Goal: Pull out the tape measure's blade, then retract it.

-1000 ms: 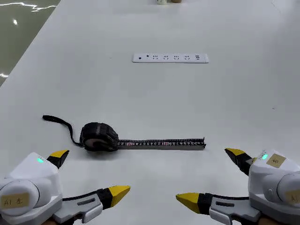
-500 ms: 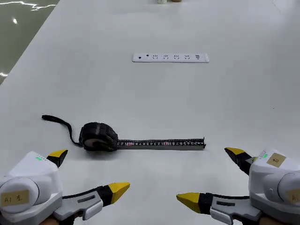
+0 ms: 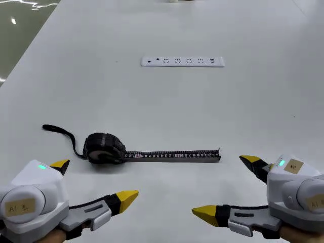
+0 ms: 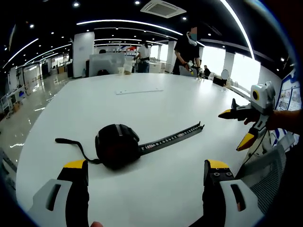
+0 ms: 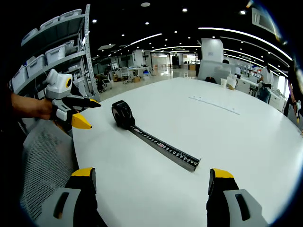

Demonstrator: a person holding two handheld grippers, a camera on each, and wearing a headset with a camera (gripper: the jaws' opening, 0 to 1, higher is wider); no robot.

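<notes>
**Position.** The black tape measure (image 3: 105,148) lies on its side on the white counter (image 3: 167,106), left of centre. Its wrist strap (image 3: 61,132) trails off to the left. The blade (image 3: 172,155) is out of the case and lies flat on the counter, running right to its end hook (image 3: 218,153). A power strip (image 3: 182,62) sits well beyond the work.

**Tongs.** The left tongs (image 3: 95,179) have their jaws spread wide and hold nothing. They sit on the near side of the case, apart from it. The right tongs (image 3: 225,185) are likewise spread and empty, near the hook end but not touching it.

**Assessment.** The pull-out appears done, and retraction is outstanding. The next move likely calls for the left tongs to steady the case while the blade is released or fed back. Whether a lock is holding the blade cannot be told.
</notes>
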